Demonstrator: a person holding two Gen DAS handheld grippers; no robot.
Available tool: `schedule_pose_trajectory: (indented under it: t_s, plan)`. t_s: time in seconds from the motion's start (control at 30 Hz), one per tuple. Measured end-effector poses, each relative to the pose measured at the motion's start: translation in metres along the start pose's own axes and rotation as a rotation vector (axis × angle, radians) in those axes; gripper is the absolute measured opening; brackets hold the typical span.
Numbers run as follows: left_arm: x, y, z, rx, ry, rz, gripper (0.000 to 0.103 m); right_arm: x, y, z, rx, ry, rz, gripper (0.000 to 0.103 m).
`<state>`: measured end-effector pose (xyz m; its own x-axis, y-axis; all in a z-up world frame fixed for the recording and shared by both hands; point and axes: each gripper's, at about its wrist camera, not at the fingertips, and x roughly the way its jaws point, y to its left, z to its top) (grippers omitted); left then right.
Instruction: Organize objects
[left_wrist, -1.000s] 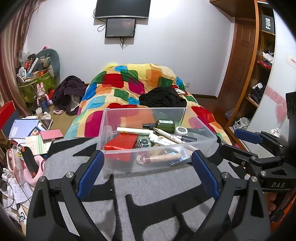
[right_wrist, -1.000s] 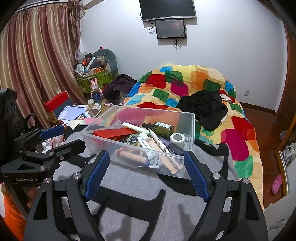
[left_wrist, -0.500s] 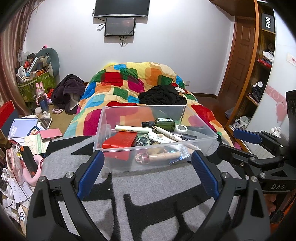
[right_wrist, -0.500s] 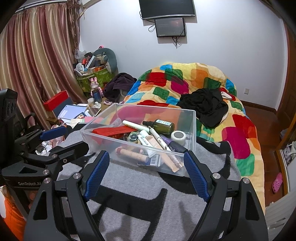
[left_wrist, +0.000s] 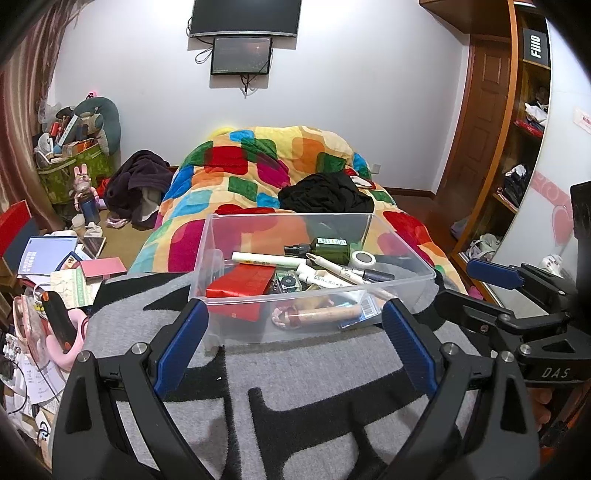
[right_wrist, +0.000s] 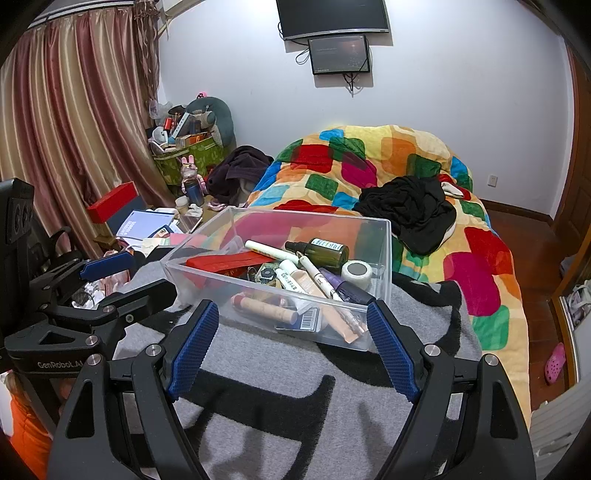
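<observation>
A clear plastic bin (left_wrist: 402, 288) (right_wrist: 273, 299) stands on a grey and black blanket (left_wrist: 314, 369) (right_wrist: 295, 387). It holds a red box (left_wrist: 243, 282) (right_wrist: 225, 261), a dark green bottle (left_wrist: 328, 249) (right_wrist: 323, 251), a white tape roll (left_wrist: 364, 259) (right_wrist: 356, 272), white tubes and pens, and a wooden cylinder (left_wrist: 325, 314) (right_wrist: 266, 308). My left gripper (left_wrist: 291, 332) is open and empty just before the bin's near wall. My right gripper (right_wrist: 291, 336) is open and empty, also just short of the bin. Each gripper shows in the other's view, the right (left_wrist: 513, 295) and the left (right_wrist: 110, 280).
A bed with a bright patchwork quilt (left_wrist: 266, 173) (right_wrist: 388, 162) and black clothing (left_wrist: 325, 194) (right_wrist: 410, 210) lies behind the bin. Books, papers and clutter (left_wrist: 55, 266) (right_wrist: 147, 225) fill the floor at left. A wooden shelf unit (left_wrist: 517, 147) stands at right. Curtains (right_wrist: 74, 110) hang at left.
Both grippers have drawn slightly back and up from the bin, which now sits a little lower and farther in view. Both stay open and empty.
</observation>
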<state>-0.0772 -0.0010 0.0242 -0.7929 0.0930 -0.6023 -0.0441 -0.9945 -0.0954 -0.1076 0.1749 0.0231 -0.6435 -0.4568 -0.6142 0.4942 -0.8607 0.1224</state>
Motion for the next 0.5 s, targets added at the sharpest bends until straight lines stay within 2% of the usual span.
schedule_pose_trajectory:
  t_s: [0.5]
  plan:
    - [-0.0002, -0.0010, 0.0009, -0.002, 0.001, -0.001, 0.096, -0.0001, 0.0026, 0.0002, 0.001, 0.002, 0.001, 0.080]
